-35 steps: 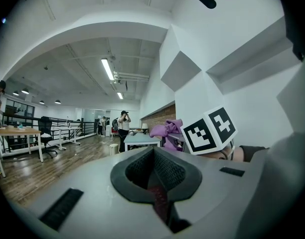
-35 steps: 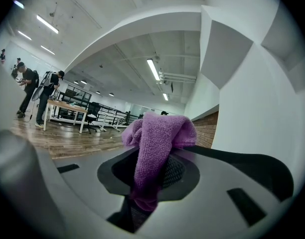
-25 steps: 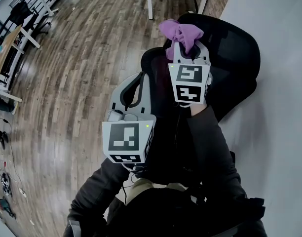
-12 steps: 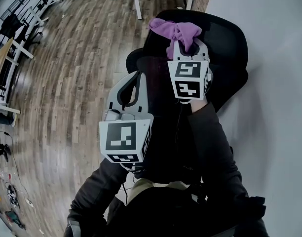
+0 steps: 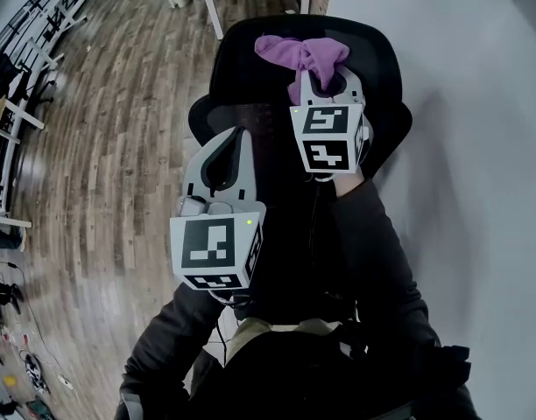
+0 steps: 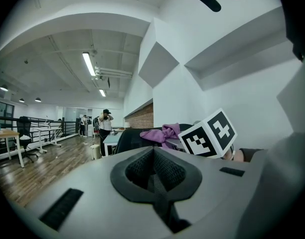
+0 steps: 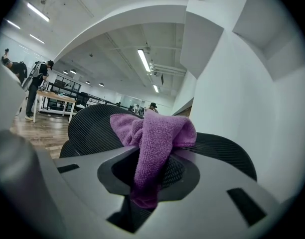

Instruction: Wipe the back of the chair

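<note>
Near the mesh chair back point(image 5: 242, 68), right gripper point(image 5: 323, 84) clamps bunched purple cloth point(image 5: 294, 51).

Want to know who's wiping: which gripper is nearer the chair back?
Right. The right gripper, shut on the purple cloth, is up over the chair back; the left gripper, shut on nothing, is further back toward the person.

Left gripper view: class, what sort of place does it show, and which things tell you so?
Probably an open-plan office or workshop: long ceiling strip lights, a desk standing on a wooden floor, and a black office chair.
</note>
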